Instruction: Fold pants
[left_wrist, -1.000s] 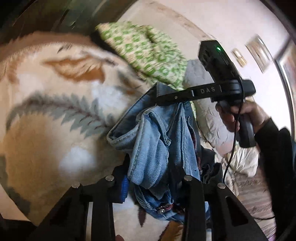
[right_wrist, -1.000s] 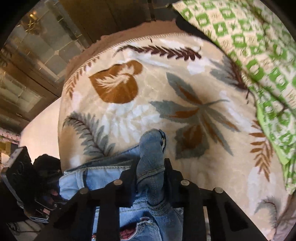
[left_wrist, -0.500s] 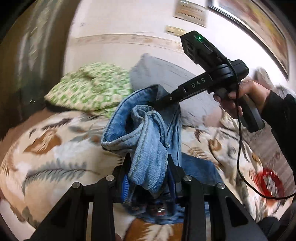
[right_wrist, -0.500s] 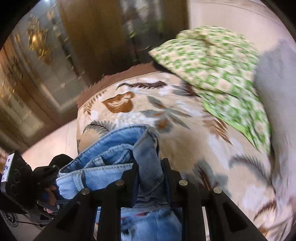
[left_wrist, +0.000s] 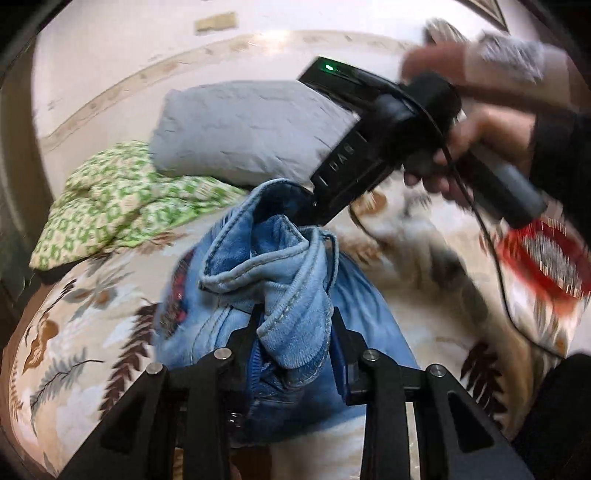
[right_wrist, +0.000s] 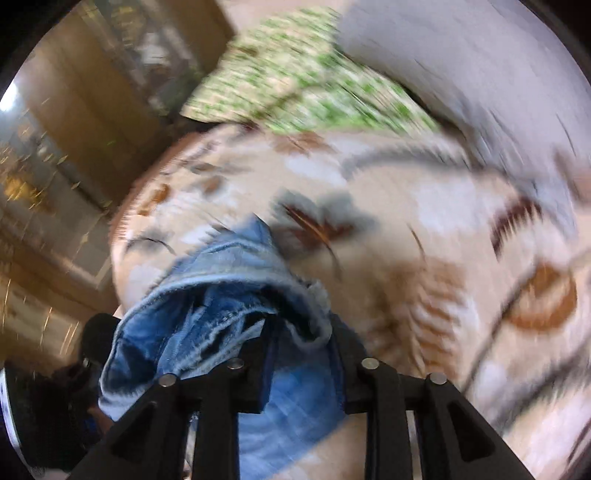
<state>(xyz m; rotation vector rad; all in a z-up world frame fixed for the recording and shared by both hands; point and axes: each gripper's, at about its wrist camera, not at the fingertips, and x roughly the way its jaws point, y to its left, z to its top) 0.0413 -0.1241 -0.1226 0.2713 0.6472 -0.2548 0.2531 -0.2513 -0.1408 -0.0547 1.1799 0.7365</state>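
Blue denim pants (left_wrist: 280, 288) hang bunched above the leaf-patterned bedspread (left_wrist: 74, 350). My left gripper (left_wrist: 295, 332) is shut on a thick fold of them, its jaws closing tighter. My right gripper (left_wrist: 314, 206), held by a hand (left_wrist: 480, 147), grips the waistband edge higher up. In the blurred right wrist view the pants (right_wrist: 221, 295) fill the gap of the right gripper (right_wrist: 303, 332), whose jaws are opening with the denim still between the pads. The bedspread (right_wrist: 424, 221) lies below.
A green-checked pillow (left_wrist: 110, 206) and a grey pillow (left_wrist: 240, 129) lie at the head of the bed, against the wall. A red-rimmed object (left_wrist: 546, 266) lies on the bed at right. The right gripper's cable (left_wrist: 498, 280) trails down. Wooden furniture (right_wrist: 92, 110) stands beyond the bed.
Both grippers have swung across the bed with the pants, rolling as they went. The grey pillow and the red-rimmed object have come into view. The right jaws now stand wider around the denim.
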